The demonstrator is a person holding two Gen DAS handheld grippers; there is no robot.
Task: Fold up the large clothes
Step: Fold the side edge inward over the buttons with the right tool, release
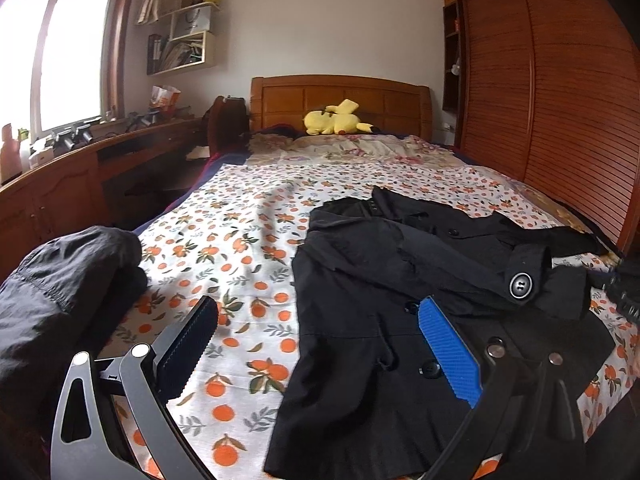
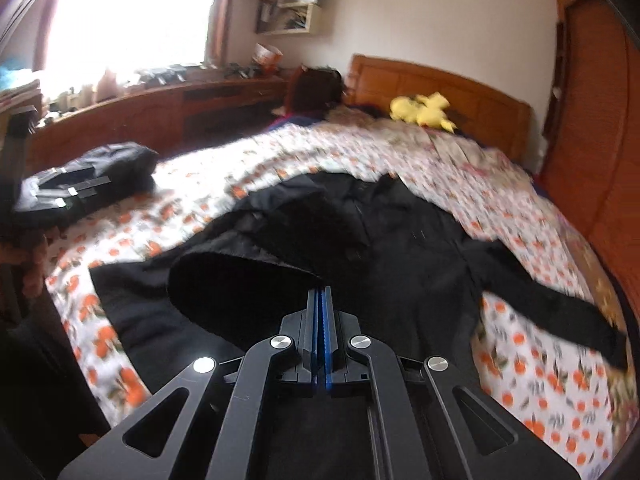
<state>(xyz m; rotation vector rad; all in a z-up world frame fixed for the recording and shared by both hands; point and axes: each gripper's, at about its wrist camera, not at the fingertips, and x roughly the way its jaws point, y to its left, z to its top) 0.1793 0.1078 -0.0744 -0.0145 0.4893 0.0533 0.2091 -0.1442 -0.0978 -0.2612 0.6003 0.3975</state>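
Black buttoned coat (image 1: pixel 400 280) spread on orange-print bedsheet (image 1: pixel 240 240), one flap lifted | right gripper (image 2: pixel 322 300) pinching its hem | left gripper (image 1: pixel 316 344) spread wide, holding nothing | folding barely begun; dark folded bundle (image 1: pixel 60 280) beside looks done.

The coat (image 1: pixel 400 300) lies spread on the bed (image 1: pixel 248 216). A folded garment (image 1: pixel 68 280) lies left of it. A plush toy (image 1: pixel 336 118) rests before the headboard (image 1: pixel 340 96).
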